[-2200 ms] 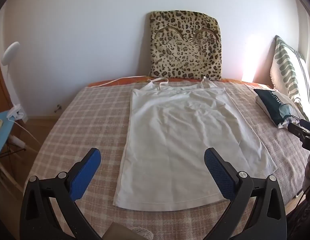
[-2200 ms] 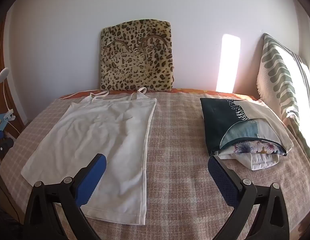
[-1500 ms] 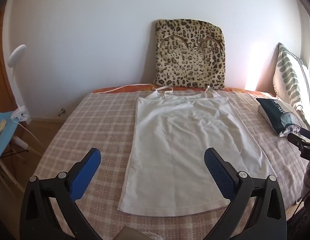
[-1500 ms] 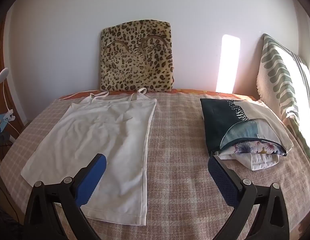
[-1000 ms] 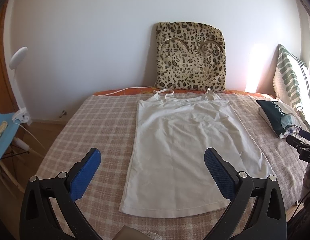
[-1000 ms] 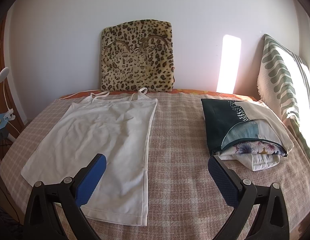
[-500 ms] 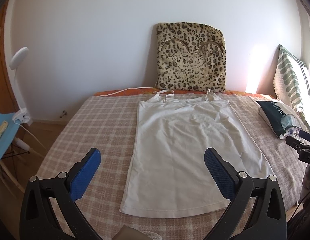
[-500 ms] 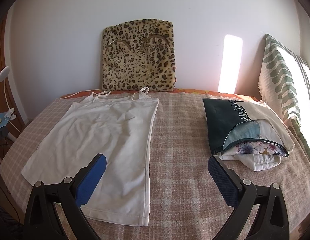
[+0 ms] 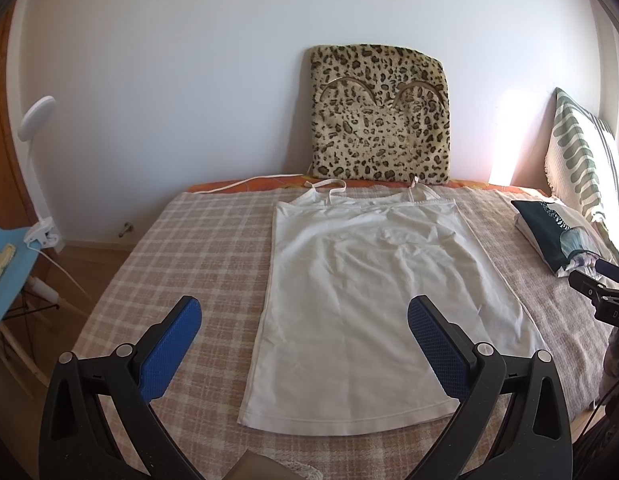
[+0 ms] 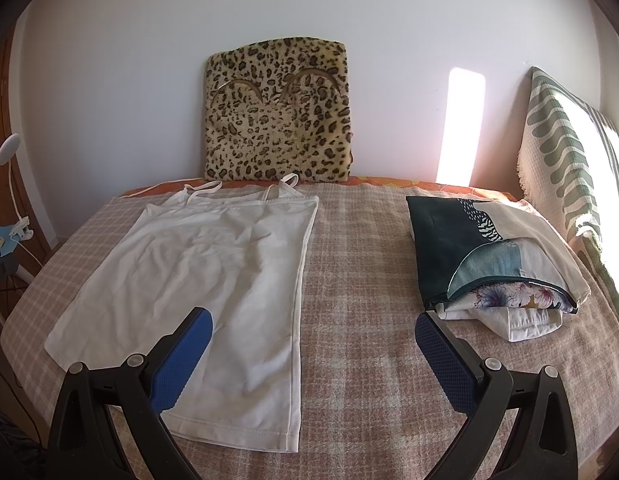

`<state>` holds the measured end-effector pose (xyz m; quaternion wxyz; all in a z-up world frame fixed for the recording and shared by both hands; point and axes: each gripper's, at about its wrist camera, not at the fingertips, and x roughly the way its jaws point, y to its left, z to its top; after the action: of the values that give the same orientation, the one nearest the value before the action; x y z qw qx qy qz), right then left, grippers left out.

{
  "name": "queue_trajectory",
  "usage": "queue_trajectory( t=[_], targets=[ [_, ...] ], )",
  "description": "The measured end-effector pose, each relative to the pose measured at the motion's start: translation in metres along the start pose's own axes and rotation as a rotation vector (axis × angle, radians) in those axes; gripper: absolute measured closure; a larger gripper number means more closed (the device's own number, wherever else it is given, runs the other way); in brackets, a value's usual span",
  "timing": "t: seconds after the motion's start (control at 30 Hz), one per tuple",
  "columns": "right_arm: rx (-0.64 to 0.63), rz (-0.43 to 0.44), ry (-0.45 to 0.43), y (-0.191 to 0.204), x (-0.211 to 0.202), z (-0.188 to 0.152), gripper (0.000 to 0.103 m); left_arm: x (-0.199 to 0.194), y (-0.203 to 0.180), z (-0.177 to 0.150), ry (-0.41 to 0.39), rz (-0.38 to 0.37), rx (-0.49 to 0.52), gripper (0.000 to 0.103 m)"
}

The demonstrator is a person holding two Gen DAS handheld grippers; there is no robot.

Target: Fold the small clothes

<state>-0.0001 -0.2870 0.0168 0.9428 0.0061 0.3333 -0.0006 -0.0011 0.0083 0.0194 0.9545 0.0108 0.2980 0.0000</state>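
Observation:
A white strappy top (image 9: 373,296) lies flat and spread out on the checked bedspread (image 9: 197,248), straps toward the wall, hem toward me. It also shows in the right wrist view (image 10: 205,276), left of centre. My left gripper (image 9: 305,320) is open and empty, held above the hem end of the top. My right gripper (image 10: 313,332) is open and empty, over the bedspread (image 10: 361,280) just right of the top's right edge. The right gripper's tip also shows at the right edge of the left wrist view (image 9: 601,292).
A leopard-print cushion (image 9: 381,116) leans on the wall behind the top. A dark fabric bag with clothes spilling out (image 10: 493,256) lies at the right, beside a green-striped pillow (image 10: 569,160). A blue chair (image 9: 5,272) and clip lamp (image 9: 37,116) stand left of the bed.
My left gripper has drawn back and up a little, so the top looks smaller and farther. The right gripper has shifted slightly. The top has not moved.

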Motion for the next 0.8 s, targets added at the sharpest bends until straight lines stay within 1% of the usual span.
queue_trajectory(
  t=[0.47, 0.8],
  targets=[
    [0.001, 0.003, -0.001, -0.0012, 0.0002, 0.0001, 0.000, -0.0012, 0.0004, -0.0017, -0.003, 0.005, 0.000, 0.000],
    [0.003, 0.004, -0.001, -0.0003, 0.0011, 0.0002, 0.000, 0.0010, 0.0050, -0.0053, 0.009, 0.009, -0.002, 0.000]
  ],
)
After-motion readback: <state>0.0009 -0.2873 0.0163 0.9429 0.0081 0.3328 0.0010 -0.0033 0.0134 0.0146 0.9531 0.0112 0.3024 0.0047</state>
